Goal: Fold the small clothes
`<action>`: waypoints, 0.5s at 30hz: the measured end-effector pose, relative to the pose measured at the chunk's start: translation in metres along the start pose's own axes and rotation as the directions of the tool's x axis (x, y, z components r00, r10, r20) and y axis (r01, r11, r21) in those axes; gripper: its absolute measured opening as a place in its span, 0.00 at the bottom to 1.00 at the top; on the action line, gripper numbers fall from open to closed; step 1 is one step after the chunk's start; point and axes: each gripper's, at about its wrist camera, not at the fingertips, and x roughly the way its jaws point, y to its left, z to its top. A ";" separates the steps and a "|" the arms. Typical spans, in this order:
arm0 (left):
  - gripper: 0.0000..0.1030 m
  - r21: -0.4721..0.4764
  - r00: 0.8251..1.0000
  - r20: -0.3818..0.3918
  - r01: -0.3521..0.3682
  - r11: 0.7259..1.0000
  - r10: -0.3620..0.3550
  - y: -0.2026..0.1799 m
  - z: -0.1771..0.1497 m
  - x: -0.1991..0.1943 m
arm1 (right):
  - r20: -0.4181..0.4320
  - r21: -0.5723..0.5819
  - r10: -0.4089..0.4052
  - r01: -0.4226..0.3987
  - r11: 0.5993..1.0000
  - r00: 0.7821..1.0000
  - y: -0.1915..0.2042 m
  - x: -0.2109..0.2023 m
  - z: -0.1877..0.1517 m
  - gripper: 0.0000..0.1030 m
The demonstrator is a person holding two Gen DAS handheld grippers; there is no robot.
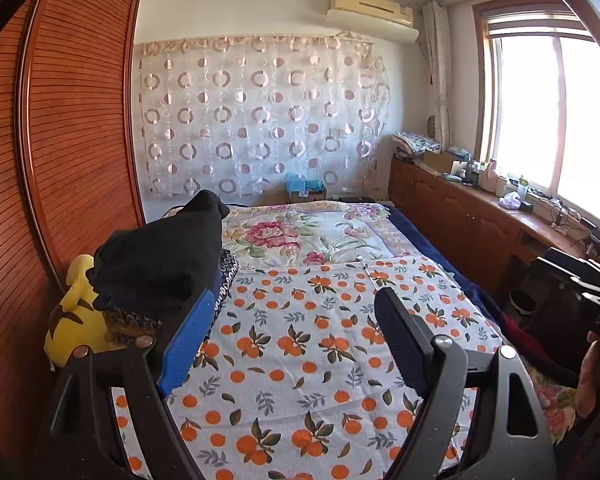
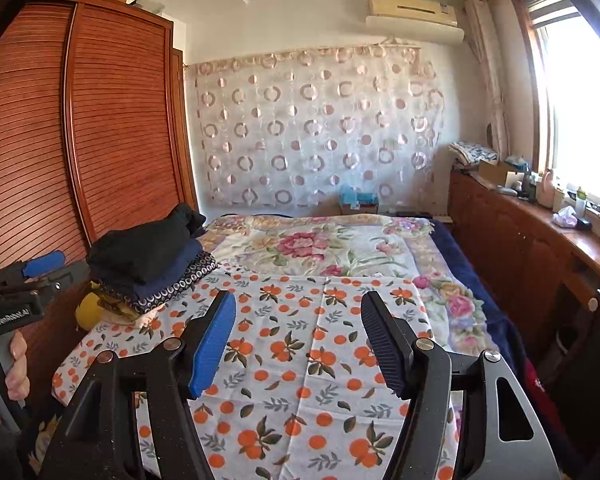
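On the bed, a stack of folded clothes (image 2: 148, 264) sits at the left edge of the orange-print cloth (image 2: 300, 360), right beside the slatted wooden wardrobe (image 2: 80, 140). A black garment (image 1: 160, 256) lies on top, with a navy piece and a dark ring-patterned one (image 2: 188, 280) beneath it. A yellow plush toy (image 1: 76, 320) is wedged between the stack and the wardrobe.

The left gripper (image 1: 296, 304) hangs over the cloth with its jaws spread wide and nothing between them (its blue pad overlaps the stack in the left wrist view). The right gripper (image 2: 298, 308) is likewise released, hovering above the bare middle of the cloth.

Farther back lies a floral bedspread (image 2: 320, 248), then a ring-patterned curtain (image 2: 320, 132). A small box (image 2: 358, 200) holding something blue stands at the head of the bed. Along the right runs a low wooden cabinet (image 2: 520, 240), its top cluttered under the window (image 2: 580, 100).
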 end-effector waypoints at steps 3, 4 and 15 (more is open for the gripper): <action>0.80 -0.005 1.000 0.000 0.002 1.000 -0.002 -0.002 -0.003 -0.001 | 0.004 0.004 0.003 -0.003 1.000 1.000 0.006 -0.002 -0.002 0.65; 0.80 -0.003 1.000 0.000 -0.001 1.000 0.001 -0.002 -0.003 -0.001 | 0.004 0.004 0.001 -0.001 1.000 1.000 0.009 -0.003 -0.004 0.65; 0.80 0.001 1.000 0.004 -0.005 1.000 0.005 -0.005 -0.005 -0.003 | 0.012 0.013 -0.005 0.005 1.000 1.000 0.011 -0.012 -0.009 0.65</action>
